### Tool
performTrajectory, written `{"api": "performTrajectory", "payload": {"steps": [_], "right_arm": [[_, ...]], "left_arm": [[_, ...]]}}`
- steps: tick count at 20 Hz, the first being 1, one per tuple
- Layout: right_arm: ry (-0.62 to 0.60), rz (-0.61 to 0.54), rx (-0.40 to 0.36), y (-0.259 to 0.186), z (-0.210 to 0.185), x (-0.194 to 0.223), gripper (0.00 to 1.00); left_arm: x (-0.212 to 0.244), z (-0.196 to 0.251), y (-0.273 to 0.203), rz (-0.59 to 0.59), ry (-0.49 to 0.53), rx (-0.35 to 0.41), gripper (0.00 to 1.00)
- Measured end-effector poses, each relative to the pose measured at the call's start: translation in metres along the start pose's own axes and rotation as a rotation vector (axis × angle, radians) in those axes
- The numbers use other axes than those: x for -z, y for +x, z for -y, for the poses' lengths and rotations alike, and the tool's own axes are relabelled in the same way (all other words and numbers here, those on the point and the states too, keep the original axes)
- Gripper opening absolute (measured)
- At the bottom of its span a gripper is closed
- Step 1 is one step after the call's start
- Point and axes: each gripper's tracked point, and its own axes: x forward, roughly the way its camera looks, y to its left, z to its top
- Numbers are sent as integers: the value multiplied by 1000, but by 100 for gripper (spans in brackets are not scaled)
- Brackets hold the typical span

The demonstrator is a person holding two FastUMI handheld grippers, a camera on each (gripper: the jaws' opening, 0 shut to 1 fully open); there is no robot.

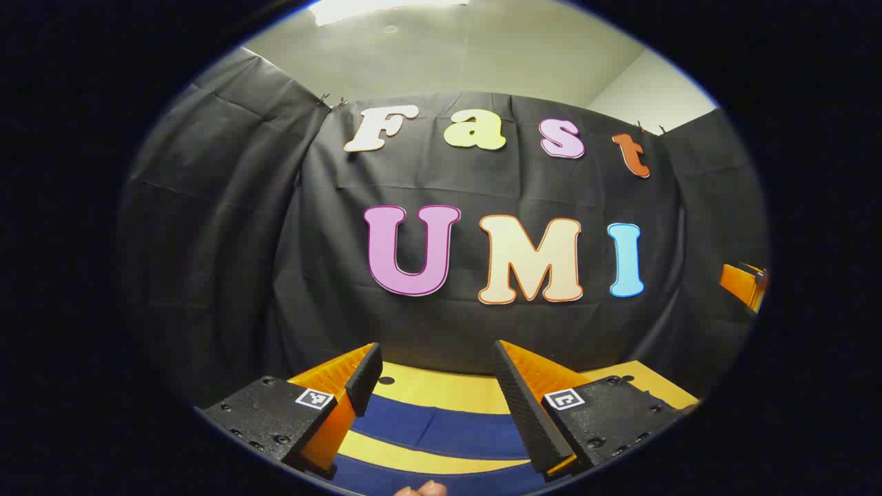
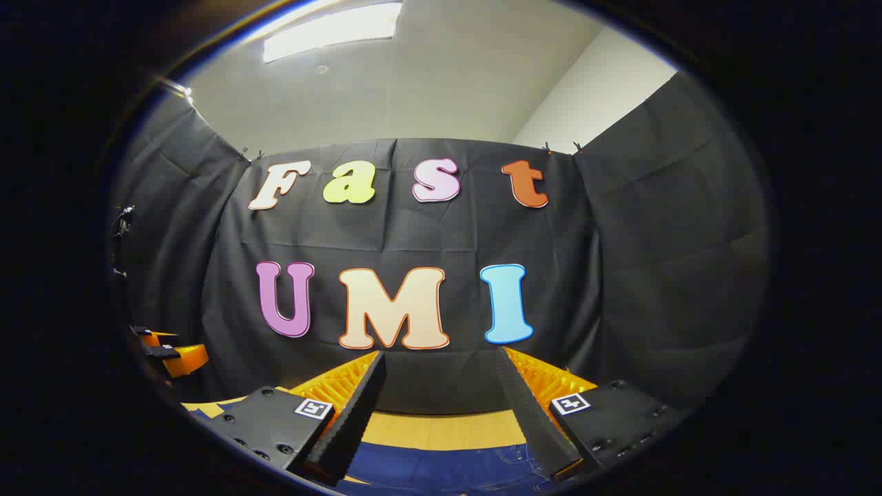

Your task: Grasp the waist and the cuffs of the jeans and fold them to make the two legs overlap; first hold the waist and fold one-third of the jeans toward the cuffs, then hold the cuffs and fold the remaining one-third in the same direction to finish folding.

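Lying below both open grippers (image 1: 437, 375) (image 2: 441, 386), jeans (image 2: 441, 472) on table (image 2: 441, 430)

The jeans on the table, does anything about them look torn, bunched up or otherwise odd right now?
Nothing stands out. The jeans lie flat on the yellow table, with no tear or bunching in the visible part. Both the left tongs and the right tongs are open above them, touching nothing.

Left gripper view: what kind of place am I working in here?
Likely a recording booth inside a room: black cloth wall clipped up around a yellow table, plain white ceiling above, and blue jeans laid out beneath the open left hand-held gripper.
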Motion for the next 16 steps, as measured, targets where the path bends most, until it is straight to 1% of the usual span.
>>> {"api": "performTrajectory", "payload": {"steps": [5,8,9,10,11,13,14,16], "right_arm": [[-6,4,-43,1,-8,2,98],[-30,23,-94,2,-12,1,99],[-33,26,-111,3,-13,3,99],[-33,24,-134,4,-15,7,100],[-28,18,-162,3,-18,14,100],[-19,-3,-220,3,-23,32,100],[-13,-14,-249,2,-27,41,100],[-7,-44,-286,1,-33,57,100]], "left_arm": [[-1,-8,4,-2,29,-15,93],[-1,-25,1,-5,55,-56,93],[-2,-31,-2,-8,64,-70,95],[1,-37,-6,-15,80,-86,93],[4,-45,-11,-26,107,-104,96],[13,-65,-28,-60,194,-151,94],[17,-74,-35,-81,246,-172,98],[24,-89,-53,-107,324,-193,96]]}}
